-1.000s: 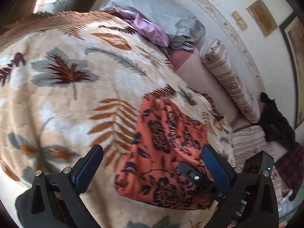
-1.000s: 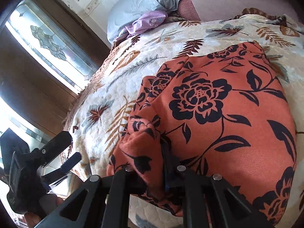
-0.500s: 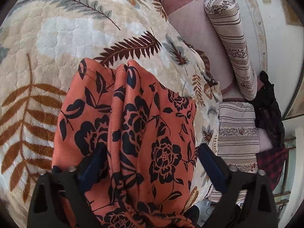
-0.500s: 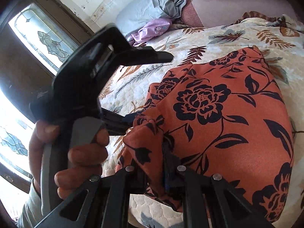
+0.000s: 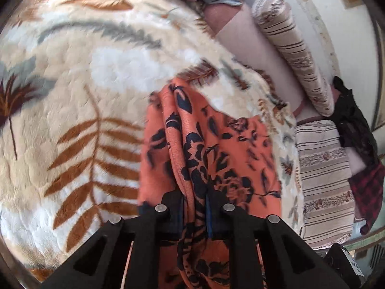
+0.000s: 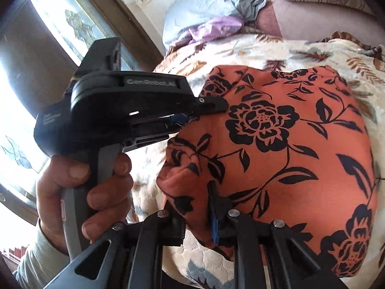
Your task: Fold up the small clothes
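Observation:
An orange garment with black flowers [image 5: 228,149] lies bunched on a cream leaf-print blanket [image 5: 72,84]. My left gripper [image 5: 195,200] is closing, its pads pressed on a raised fold of the garment at its near edge. In the right wrist view the same garment [image 6: 288,144] spreads to the right. My right gripper [image 6: 196,207] has its jaws opening, with a lump of the garment's near corner still pinched between the pads. The left gripper [image 6: 192,113] reaches in from the left, held by a hand [image 6: 91,185], its tips at the garment's far-left edge.
A grey pillow [image 6: 207,4] and a purple cloth [image 6: 216,26] lie at the head of the bed. A striped bolster [image 5: 296,55], dark clothes [image 5: 353,120] and a red plaid cloth [image 5: 368,192] sit to the right. A patterned glass window [image 6: 72,24] stands on the left.
My left gripper came down onto the garment and closed from wide open onto a fold. In the right wrist view the left gripper and hand moved in toward the garment; the right jaws widened slightly.

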A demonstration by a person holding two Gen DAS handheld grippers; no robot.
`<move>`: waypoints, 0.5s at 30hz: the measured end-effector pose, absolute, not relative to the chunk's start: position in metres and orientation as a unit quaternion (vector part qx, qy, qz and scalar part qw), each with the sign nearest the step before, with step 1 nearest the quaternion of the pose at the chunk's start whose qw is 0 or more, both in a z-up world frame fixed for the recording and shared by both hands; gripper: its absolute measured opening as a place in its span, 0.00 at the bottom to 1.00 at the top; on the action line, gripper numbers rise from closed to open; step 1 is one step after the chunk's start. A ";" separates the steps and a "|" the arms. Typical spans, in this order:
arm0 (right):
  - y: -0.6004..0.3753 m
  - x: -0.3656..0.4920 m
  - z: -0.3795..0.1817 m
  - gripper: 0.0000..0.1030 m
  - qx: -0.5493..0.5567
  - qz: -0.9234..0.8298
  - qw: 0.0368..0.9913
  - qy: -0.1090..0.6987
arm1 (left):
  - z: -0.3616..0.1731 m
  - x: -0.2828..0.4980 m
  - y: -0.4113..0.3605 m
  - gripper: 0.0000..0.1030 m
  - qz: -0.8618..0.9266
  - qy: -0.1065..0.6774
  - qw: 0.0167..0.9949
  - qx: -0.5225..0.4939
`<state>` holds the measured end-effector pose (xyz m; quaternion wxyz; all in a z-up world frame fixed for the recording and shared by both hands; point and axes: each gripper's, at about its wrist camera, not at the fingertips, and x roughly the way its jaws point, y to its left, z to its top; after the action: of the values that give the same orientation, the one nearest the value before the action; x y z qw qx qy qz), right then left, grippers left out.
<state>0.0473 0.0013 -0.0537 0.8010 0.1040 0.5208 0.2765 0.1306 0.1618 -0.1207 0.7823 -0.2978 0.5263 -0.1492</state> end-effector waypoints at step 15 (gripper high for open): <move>0.001 0.020 -0.052 0.74 0.135 0.314 0.797 0.498 | -0.130 0.132 0.182 0.22 -0.171 0.518 0.773 -0.325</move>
<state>0.0200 0.0011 -0.0516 0.7969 0.1347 0.4984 0.3137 0.1316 0.1823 -0.1296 0.7727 -0.3245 0.5182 -0.1709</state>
